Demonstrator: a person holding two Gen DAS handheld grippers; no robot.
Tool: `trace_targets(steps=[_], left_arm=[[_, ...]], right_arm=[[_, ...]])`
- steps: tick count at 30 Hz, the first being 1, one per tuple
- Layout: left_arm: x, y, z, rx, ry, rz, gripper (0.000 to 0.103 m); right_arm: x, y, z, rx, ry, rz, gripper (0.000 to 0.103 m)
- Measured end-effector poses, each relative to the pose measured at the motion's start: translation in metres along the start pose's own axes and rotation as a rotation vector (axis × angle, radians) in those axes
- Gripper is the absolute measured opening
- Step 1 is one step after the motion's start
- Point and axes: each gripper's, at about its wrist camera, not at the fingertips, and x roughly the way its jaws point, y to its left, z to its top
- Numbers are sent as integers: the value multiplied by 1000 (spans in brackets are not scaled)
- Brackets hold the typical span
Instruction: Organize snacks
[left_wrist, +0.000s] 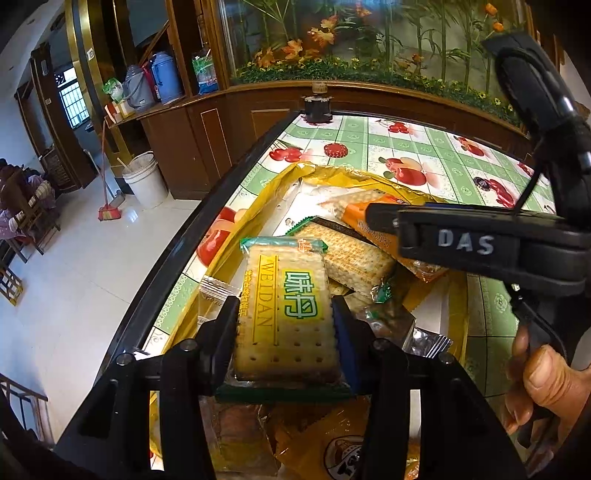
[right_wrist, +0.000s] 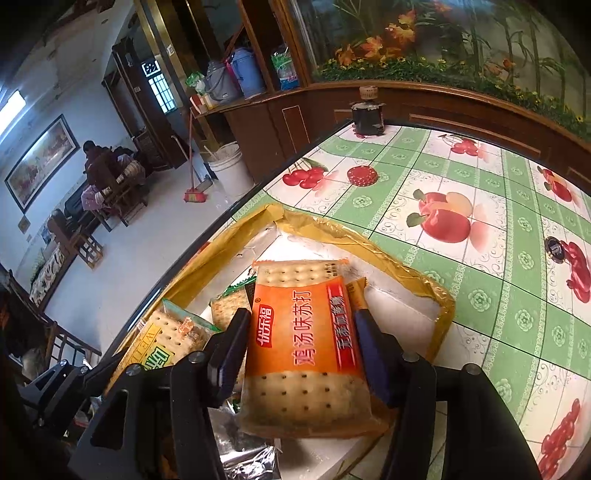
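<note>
My left gripper (left_wrist: 284, 317) is shut on a green-and-yellow WEIDAN cracker pack (left_wrist: 286, 306), held over an open box with yellow tape edges (left_wrist: 258, 206). My right gripper (right_wrist: 301, 347) is shut on an orange soda cracker pack (right_wrist: 304, 339), held over the same box (right_wrist: 406, 251). The right gripper's body (left_wrist: 480, 243) reaches in from the right in the left wrist view. More cracker packs (left_wrist: 351, 254) and small wrapped snacks (left_wrist: 332, 443) lie in the box. The WEIDAN pack also shows in the right wrist view (right_wrist: 162, 347).
The box sits at the left edge of a table with a green fruit-print cloth (right_wrist: 480, 177). A dark jar (right_wrist: 367, 114) stands at the far corner. A red bottle cap (right_wrist: 362, 175) and a dark cap (right_wrist: 554, 247) lie on the cloth. Wooden cabinets stand behind; the floor drops off left.
</note>
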Motion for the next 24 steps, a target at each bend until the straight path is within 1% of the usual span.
trace_targets(steps=[1,3,7,8,17,22,24], left_arm=[[-2,0,0,-1,-3,2,52],[-9,0,-1,-4,-20,8,58],[-21,-3,-3,7,-44,23,64],[-25,-3,-4,9,-49,21,65],[-55,-2,-14,10,-98,26,66],[-80,1,-28,-5,-165,10,66],[-91,2,-33,-12,-190,7,74]], right_arm=[[-4,-2,-1,11,-8,5,66],[-14,-6,-2,33,-26,21,68],[-35,-10,-7,65,-53,37,78],[-40,-11,-8,72,-58,42,78],[-82,-6,-37,76,-88,47,84],[-112,-1,-62,32,-126,18,85],[-122,3,-73,3,-134,8,86]])
